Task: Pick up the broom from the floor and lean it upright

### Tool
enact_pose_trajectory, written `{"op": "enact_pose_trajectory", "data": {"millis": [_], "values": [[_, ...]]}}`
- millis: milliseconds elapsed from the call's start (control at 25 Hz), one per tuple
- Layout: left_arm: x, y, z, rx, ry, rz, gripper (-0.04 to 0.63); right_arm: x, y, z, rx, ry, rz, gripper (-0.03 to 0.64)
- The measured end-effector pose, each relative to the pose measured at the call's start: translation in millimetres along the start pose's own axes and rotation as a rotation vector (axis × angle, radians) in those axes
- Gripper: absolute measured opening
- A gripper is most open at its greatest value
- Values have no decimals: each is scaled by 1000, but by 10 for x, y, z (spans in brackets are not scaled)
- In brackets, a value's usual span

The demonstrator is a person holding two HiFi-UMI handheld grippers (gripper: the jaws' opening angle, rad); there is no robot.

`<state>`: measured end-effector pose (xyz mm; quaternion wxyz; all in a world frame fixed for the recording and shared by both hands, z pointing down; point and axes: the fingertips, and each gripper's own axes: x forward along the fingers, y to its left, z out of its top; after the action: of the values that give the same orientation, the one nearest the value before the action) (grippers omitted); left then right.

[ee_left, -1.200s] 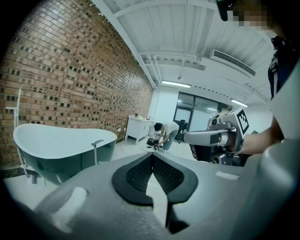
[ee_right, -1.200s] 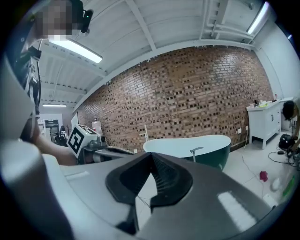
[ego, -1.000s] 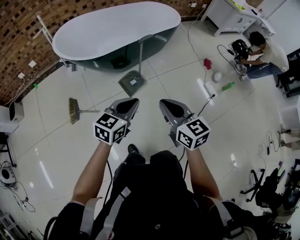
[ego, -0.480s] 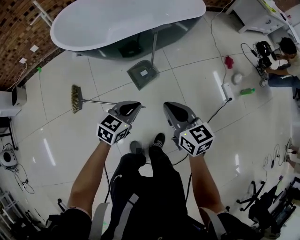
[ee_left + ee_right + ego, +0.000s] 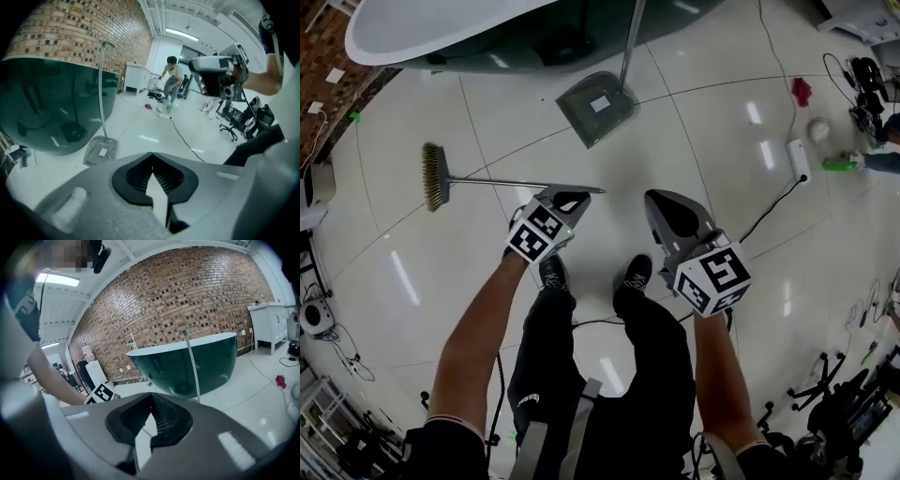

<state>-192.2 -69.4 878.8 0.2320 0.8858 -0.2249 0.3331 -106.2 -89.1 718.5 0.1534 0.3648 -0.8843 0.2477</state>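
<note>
The broom lies flat on the white tiled floor in the head view, with its bristle head (image 5: 432, 176) at the left and its thin handle (image 5: 506, 184) running right. My left gripper (image 5: 572, 195) hangs shut and empty right at the handle's free end; whether it touches the handle I cannot tell. Its tips (image 5: 151, 155) meet in the left gripper view. My right gripper (image 5: 662, 202) is further right, away from the broom, and its tips (image 5: 151, 394) also meet with nothing between them.
A dustpan (image 5: 598, 105) with an upright handle (image 5: 631, 42) stands beyond the broom, before a dark green bathtub (image 5: 441, 37). A cable and power strip (image 5: 797, 159) lie at the right. My own feet (image 5: 635, 275) are just below the grippers. A person (image 5: 173, 82) crouches far off.
Both grippers have sunk toward the floor, and the view has tipped down and closed in. The left gripper has come to the end of the broom's handle. The broom has not moved.
</note>
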Motion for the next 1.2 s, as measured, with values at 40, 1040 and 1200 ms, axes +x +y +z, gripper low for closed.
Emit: {"op": "enact_pose_trajectory", "data": {"millis": [40, 1040, 1200], "values": [[185, 74, -189, 22, 19, -14, 2, 95, -33, -138, 5, -2, -12, 2], [2850, 774, -2846, 463, 472, -325, 155, 1063, -1259, -2158, 294, -94, -337, 3], [2914, 791, -3012, 487, 526, -344, 154, 1011, -1297, -2193, 308, -108, -367, 3]]}}
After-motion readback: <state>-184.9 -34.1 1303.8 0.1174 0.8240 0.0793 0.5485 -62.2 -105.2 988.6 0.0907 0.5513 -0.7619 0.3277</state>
